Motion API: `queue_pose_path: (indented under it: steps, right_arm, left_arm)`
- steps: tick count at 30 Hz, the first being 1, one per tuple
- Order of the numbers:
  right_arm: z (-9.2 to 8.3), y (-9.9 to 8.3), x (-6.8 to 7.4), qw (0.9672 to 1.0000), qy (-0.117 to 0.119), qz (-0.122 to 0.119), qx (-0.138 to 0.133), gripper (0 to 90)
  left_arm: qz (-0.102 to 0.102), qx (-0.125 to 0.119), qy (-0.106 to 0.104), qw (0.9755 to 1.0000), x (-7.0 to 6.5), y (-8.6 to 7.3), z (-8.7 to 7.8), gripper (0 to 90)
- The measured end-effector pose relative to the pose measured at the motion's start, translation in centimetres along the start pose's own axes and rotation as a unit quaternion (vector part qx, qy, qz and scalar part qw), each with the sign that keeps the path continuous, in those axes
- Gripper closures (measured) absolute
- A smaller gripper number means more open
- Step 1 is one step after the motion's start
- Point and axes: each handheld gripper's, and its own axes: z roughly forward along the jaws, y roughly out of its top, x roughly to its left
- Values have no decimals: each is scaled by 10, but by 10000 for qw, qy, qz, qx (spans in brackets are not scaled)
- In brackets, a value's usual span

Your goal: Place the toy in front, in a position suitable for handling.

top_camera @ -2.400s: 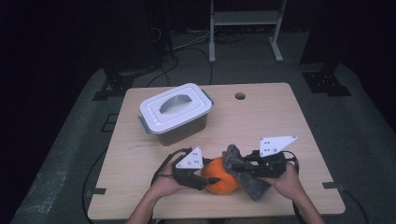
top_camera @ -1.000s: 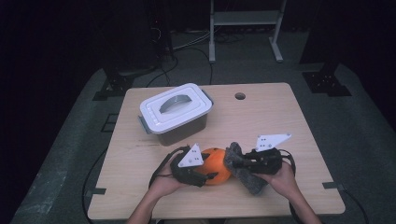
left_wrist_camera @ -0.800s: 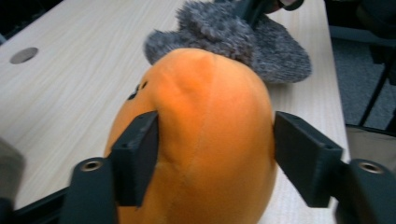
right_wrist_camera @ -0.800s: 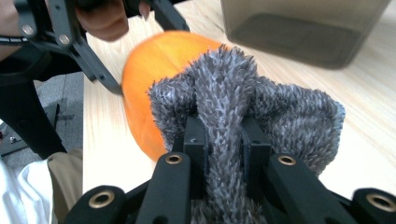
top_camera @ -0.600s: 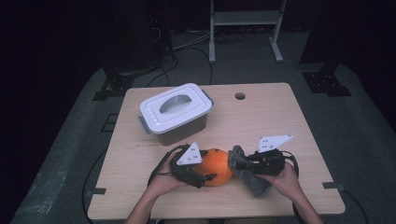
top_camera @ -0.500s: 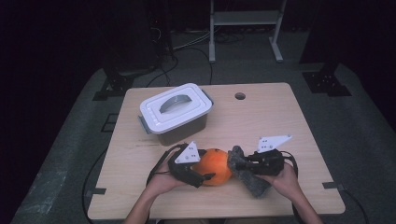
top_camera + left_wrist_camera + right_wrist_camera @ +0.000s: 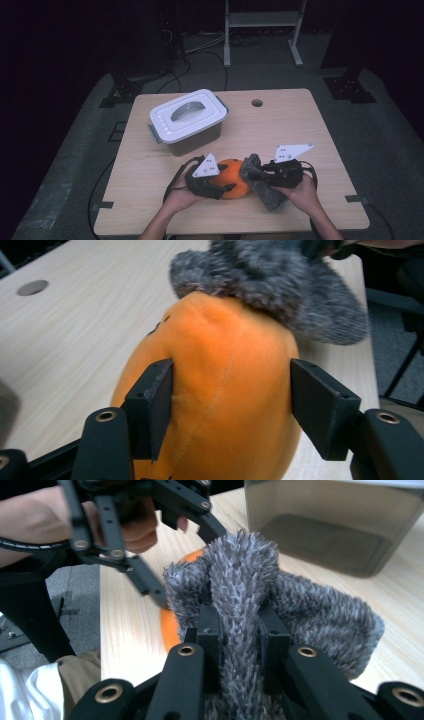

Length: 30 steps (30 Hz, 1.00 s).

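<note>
Jaws of left gripper point(image 7: 227, 405) clamping orange plush point(image 7: 220, 385), right gripper point(image 7: 239, 630) pinching grey fuzzy cloth point(image 7: 250, 590), apparently touching.

The lidded box point(image 7: 187, 121) blocks the table's point(image 7: 300, 130) back left part. The back right corner and right edge lie free. Both hands crowd the front edge around the orange toy point(image 7: 234, 177).

Soft stuff on a pale wood-grain table point(image 7: 300, 135)

The orange plush toy point(image 7: 220, 390) looks smooth and velvety, the grey cloth point(image 7: 260, 595) is shaggy and fuzzy. Fingers point(image 7: 155, 405) are matt black plastic with brass-looking screw holes; the lidded box point(image 7: 187, 122) is smooth plastic.
</note>
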Motion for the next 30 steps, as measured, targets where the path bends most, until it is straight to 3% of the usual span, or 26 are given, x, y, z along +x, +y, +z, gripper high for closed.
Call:
queue_pose_path:
  steps: [6, 9, 13, 16, 19, 22, 24, 27, 30]
  right_arm:
    - [-7, -10, -9, 9995, -210, 206, 131, 760]
    - [-10, -17, -12, 9993, -146, 299, 163, 760]
    - [-15, -22, -14, 9990, -110, 366, 242, 760]
    - [-20, -25, -15, 9986, -130, 484, 143, 759]
    - [-19, -24, -16, 9985, -144, 488, 189, 759]
    - [-17, -25, -18, 9982, -187, 518, 256, 759]
    - [-17, -28, -19, 9983, -132, 520, 229, 758]
    - [-16, -29, -18, 9986, -29, 483, 230, 758]
    - [-16, -28, -17, 9988, -6, 437, 224, 757]
  left_arm:
    - [140, 4, -484, 9987, -7, 2, 4, 373]
    - [146, -58, -434, 9989, -5, 4, 2, 345]
    - [66, 9, -143, 9999, 2, 1, 2, 301]
    - [-52, 32, -340, 9994, 3, -3, 5, 329]
    - [109, 147, -571, 9982, -2, -2, 7, 341]
    - [111, 141, -922, 9956, -3, -2, 5, 356]
    - [78, 75, -904, 9958, 0, -2, 3, 351]
    - [-62, -72, -514, 9986, 5, -1, 2, 296]
    - [-186, -3, -571, 9982, 8, -5, 6, 271]
